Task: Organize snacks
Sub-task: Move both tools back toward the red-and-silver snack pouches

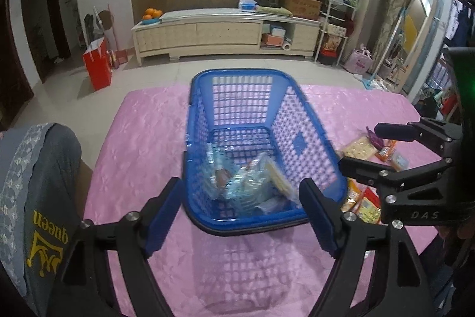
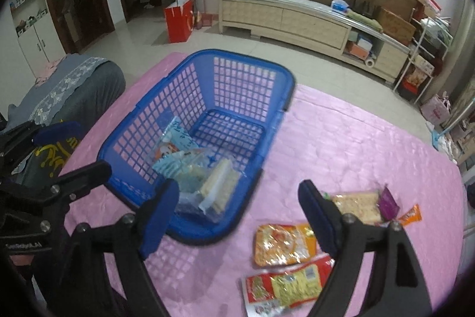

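A blue plastic basket (image 1: pixel 308 144) (image 2: pixel 204 70) stands on the pink cloth and holds several clear and light-blue snack packets (image 1: pixel 249 183) (image 2: pixel 193 165). My left gripper (image 1: pixel 240 216) is open and empty, just in front of the basket's near rim. My right gripper (image 2: pixel 237 216) is open and empty, above the basket's near right corner; it also shows in the left wrist view (image 1: pixel 359 150). Right of the basket lie an orange noodle packet (image 2: pixel 282 242), a red-yellow packet (image 2: pixel 288 284), a cracker packet (image 2: pixel 356 204) and small purple (image 2: pixel 389 204) and orange (image 2: pixel 412 214) sachets.
The pink-covered table (image 2: pixel 356 138) ends at a tiled floor beyond the basket. A grey garment (image 1: pixel 44 183) lies at the left edge. A cream cabinet (image 1: pixel 225 34) and a red bag (image 1: pixel 98 64) stand further back.
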`<state>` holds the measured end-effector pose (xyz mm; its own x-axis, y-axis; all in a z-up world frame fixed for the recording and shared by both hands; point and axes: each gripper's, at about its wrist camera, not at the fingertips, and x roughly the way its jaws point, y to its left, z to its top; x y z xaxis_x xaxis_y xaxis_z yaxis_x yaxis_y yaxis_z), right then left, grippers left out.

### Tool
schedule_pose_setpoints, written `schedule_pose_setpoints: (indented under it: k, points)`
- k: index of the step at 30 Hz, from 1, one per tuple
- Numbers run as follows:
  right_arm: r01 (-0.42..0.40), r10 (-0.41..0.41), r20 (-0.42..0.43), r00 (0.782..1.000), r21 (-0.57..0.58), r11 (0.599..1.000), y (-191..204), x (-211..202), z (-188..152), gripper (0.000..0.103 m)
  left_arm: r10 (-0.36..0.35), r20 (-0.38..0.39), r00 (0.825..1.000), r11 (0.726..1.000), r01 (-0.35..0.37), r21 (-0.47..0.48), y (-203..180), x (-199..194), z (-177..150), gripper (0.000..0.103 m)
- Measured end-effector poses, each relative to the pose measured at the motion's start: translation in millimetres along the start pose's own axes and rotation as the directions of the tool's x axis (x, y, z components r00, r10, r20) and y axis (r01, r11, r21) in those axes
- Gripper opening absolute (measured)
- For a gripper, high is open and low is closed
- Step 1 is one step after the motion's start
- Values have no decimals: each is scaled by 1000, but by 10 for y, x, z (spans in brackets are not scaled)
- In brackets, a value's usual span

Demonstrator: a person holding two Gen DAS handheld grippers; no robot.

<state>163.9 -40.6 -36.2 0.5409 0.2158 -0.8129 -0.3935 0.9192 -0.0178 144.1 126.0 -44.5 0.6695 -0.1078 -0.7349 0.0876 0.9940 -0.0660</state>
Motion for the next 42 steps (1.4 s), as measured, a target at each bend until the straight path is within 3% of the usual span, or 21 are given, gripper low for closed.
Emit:
schedule_pose_setpoints:
  k: [11,21,28,35,42]
  points:
    - [44,-46,16,999,87,995,-578,-531,-482,86,-79,4,997,988,77,133,-811,-137,-54,78]
    - [96,-89,-46,995,215,972,-1181,-565,-1149,86,-188,-93,978,942,206,264,-1551,182,-321,78]
    - [122,-99,-93,991,280,952,-1469,-459,-1555,86,-237,-210,949,903,295,312,-1877,583,-516,78]
    - [143,-105,-135,985,311,940,-1620,-265,-1826,86,-234,-312,921,857,347,382,-2154,946,-672,78]
    - [141,-87,-167,982,347,927,-1749,-67,-1936,86,-240,-400,885,841,395,370,-2219,1375,-731,78]
